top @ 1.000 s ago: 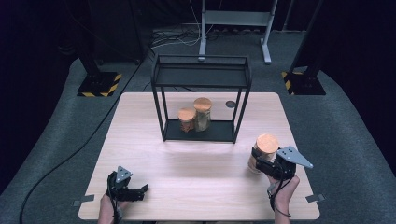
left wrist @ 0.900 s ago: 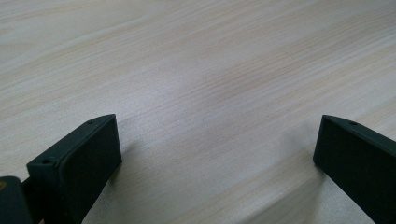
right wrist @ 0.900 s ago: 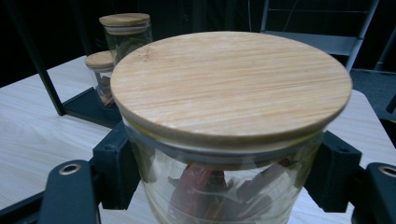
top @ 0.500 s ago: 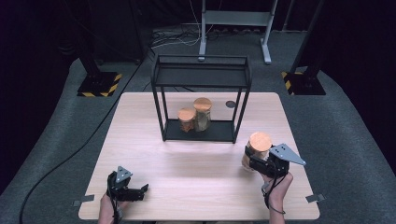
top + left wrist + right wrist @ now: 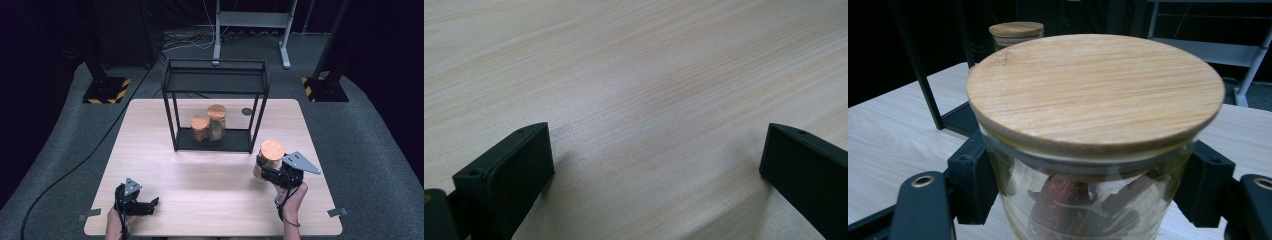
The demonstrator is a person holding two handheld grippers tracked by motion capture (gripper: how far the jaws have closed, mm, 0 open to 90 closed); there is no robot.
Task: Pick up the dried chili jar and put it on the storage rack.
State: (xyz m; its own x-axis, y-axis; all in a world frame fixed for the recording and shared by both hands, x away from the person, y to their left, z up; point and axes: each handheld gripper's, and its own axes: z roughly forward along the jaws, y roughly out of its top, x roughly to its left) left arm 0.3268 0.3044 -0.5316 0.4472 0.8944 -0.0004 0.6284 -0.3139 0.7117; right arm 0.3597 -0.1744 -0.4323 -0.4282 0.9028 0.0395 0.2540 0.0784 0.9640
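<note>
Tabletop: jar (image 5: pixel 1088 150) between fingers (image 5: pixel 970 180) (clamped)

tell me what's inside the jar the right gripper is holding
Through the glass jar, dark red dried pieces show, perhaps chillies. The wooden lid and the right gripper jaws cover the rest.

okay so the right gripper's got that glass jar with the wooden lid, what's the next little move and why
Probably carry the jar a little further toward the black rack and line it up with the free space on the lower shelf. The right gripper is clamped on the glass below the wooden lid, just off the rack's right front leg, and two similar jars already stand on that shelf's left part. The left gripper lies open, empty.
</note>
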